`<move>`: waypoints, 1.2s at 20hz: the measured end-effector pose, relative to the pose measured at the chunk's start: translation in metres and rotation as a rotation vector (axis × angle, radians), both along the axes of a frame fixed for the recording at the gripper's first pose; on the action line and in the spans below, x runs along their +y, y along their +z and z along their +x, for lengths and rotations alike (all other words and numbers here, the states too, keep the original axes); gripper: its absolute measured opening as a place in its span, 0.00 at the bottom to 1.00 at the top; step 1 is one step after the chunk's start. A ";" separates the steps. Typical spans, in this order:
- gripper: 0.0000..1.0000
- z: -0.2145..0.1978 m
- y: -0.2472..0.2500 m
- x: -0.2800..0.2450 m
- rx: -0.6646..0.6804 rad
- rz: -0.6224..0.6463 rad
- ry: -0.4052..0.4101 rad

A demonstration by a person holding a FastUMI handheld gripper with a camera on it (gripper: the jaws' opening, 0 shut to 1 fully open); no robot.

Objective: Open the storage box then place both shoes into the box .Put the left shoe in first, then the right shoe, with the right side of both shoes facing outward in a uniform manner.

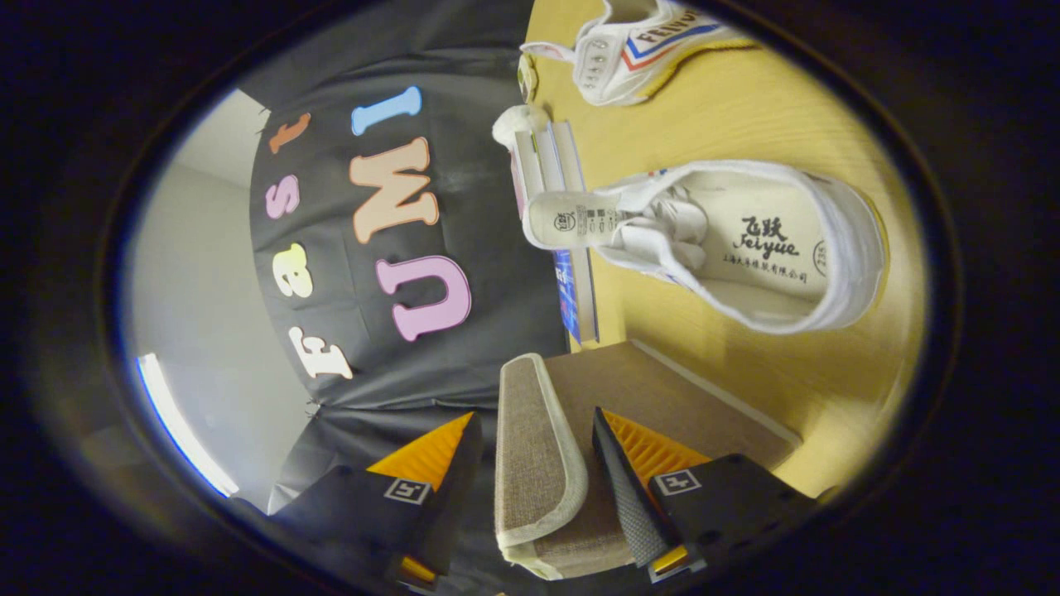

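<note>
Gripper (537, 463) spread around the raised fabric lid (534, 451) of the storage box (662, 397), fingers not pressing.

Probably light, stiff lid, coarse weave, easy to grip at its piped edge. Beyond on the wooden table (745, 108): soft white canvas sneaker (745, 240), second sneaker (638, 50) farther off.

My claw (537, 463) stands open astride the raised lid edge (534, 447) of the beige fabric storage box (662, 389), neither finger visibly pressing it. At one o'clock beyond it, a white canvas shoe (745, 240) shows its insole. Farther off at twelve, the second white shoe (638, 50) shows a red-and-blue stripe.
</note>
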State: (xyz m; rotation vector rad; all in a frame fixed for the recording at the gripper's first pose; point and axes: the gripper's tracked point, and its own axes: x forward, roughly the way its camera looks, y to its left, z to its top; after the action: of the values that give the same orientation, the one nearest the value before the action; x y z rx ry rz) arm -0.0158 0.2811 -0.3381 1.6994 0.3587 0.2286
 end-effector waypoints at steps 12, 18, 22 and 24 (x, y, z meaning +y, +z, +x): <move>0.06 0.008 0.018 -0.007 -0.049 -0.090 -0.036; 0.04 0.003 0.065 -0.003 -0.128 -0.203 -0.012; 0.04 -0.001 0.102 0.006 -0.169 -0.248 -0.014; 0.04 -0.003 0.120 0.016 -0.180 -0.262 -0.006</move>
State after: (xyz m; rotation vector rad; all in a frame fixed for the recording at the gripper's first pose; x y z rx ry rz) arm -0.0187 0.2973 -0.2184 1.4102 0.2382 0.3142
